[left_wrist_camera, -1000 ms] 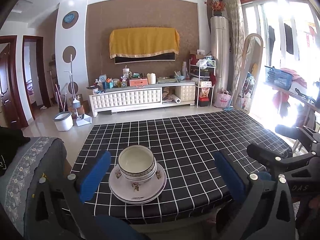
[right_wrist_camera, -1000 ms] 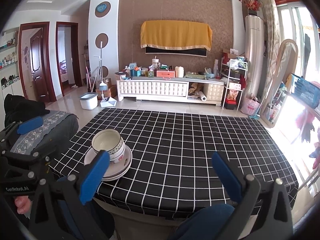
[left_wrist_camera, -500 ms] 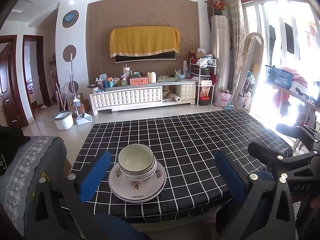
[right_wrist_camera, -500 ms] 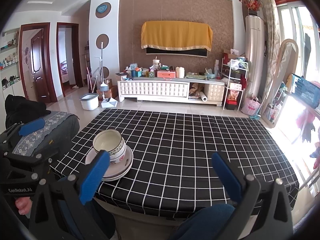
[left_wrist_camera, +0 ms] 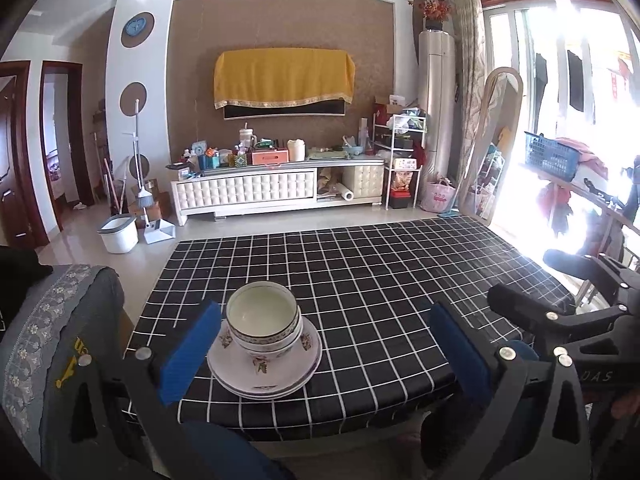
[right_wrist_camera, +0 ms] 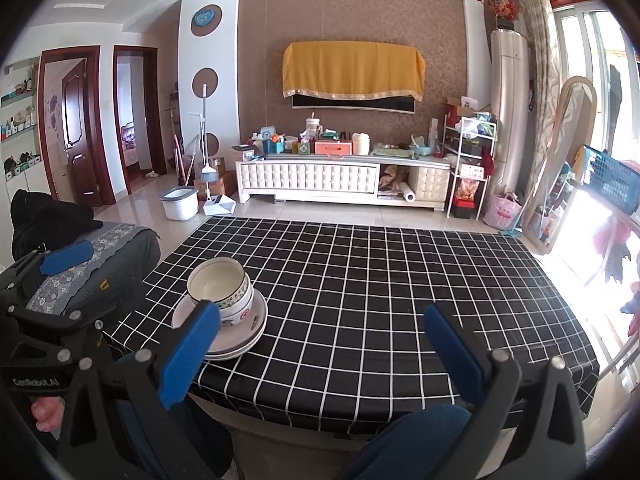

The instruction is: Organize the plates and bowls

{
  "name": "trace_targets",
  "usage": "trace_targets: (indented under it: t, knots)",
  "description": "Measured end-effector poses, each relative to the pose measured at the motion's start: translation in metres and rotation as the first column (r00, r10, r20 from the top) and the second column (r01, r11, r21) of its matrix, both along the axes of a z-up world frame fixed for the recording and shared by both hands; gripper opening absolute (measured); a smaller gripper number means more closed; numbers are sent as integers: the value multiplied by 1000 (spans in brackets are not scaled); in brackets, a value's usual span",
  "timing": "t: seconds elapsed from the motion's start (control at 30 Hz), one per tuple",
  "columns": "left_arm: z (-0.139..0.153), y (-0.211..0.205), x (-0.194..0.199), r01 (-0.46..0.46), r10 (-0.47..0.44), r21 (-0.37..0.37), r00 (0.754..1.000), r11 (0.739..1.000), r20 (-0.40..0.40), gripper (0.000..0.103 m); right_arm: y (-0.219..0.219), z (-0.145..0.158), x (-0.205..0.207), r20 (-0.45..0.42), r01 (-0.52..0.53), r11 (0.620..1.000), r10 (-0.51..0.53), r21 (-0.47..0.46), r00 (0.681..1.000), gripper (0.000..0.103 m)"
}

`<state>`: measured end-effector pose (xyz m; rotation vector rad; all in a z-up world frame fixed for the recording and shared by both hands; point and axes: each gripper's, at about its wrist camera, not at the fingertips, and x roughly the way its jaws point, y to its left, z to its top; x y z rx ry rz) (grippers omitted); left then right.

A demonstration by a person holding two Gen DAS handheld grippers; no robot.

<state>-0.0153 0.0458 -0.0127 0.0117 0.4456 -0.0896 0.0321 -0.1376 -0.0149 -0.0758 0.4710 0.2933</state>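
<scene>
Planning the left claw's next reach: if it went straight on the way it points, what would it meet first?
Probably nothing: the open left claw aims over the checked tablecloth; the stacked bowls on plates sit left of centre, near its left finger. Depth is unclear.

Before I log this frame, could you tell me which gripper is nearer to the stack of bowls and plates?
Left. The left gripper faces the stack of bowls and plates, which lies between its open fingers. The right gripper is off to the stack's right.

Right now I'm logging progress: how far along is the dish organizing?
It looks done: bowls sit nested on stacked plates on the checked tablecloth. Both the left hand-held gripper and right hand-held gripper are open and empty. No loose dishes visible.
</scene>
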Motion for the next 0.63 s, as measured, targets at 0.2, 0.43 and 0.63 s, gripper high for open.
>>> trace_targets:
  t: [0.2,0.43,0.63]
  knots:
    - [0,1,0,-5,5,-8,1000,1000,-1,103,0,1,0,3,1,1000,-1,3,1000,103]
    - [0,5,2,-31,31,-34,999,999,-13,103,-2,2,1,12,4,1000,-4,2,1000,103]
    - [0,4,-4,-23,23,-25,1000,999,9,103,0,-1,2,2,4,1000,-4,-5,1000,103]
